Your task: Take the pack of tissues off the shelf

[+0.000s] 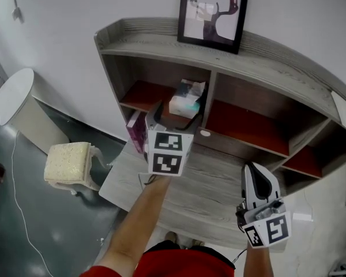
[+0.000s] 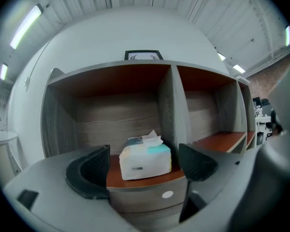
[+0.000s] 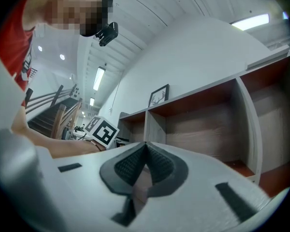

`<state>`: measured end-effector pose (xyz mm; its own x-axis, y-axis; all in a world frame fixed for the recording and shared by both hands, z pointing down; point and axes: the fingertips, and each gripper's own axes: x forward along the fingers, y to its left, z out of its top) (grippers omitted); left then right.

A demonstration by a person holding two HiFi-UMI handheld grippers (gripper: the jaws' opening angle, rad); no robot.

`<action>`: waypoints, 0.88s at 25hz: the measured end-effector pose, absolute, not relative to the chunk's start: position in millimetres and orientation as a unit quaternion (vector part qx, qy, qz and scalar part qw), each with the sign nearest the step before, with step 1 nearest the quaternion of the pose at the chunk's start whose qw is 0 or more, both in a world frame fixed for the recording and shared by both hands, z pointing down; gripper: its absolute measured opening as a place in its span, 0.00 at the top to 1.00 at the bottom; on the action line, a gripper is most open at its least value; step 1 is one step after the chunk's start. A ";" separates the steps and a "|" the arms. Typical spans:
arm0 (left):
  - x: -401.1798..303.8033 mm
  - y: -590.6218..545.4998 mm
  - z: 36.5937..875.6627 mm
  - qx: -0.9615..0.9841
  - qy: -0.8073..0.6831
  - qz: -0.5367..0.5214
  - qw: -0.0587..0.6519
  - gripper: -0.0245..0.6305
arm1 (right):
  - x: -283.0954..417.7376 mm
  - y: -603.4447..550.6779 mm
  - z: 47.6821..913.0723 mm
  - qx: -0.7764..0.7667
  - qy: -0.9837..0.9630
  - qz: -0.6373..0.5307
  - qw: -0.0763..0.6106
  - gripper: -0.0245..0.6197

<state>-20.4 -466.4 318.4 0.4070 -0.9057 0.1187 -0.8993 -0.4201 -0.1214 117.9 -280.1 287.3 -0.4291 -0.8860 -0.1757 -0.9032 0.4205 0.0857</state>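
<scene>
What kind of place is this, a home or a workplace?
Probably a mock living corner inside a large hall: a wooden shelf unit with a framed picture and a pack of tissues, under long ceiling strip lights.

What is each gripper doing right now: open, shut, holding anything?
Left gripper: open wide, empty; the pack of tissues sits ahead on the shelf, untouched.
Right gripper: shut, holding nothing.

The black-framed picture on the grey wooden shelf unit is cut off by the head view's top edge. The left gripper hides the near lower edge of the white-and-teal tissue pack; its label print is blurred, unreadable.
</scene>
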 end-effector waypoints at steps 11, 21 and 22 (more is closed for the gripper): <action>-2.1 -494.3 340.5 -0.841 0.530 -0.109 -0.022 0.34 | 147.8 -299.6 294.3 -0.540 0.836 0.076 0.055 0.95; -6.1 -505.8 349.4 -0.834 0.535 -0.134 -0.035 0.34 | 151.0 -299.3 295.2 -0.546 0.832 0.073 0.057 0.95; -5.8 -504.4 351.2 -0.835 0.532 -0.138 -0.039 0.34 | 151.3 -297.9 295.1 -0.547 0.832 0.072 0.057 0.95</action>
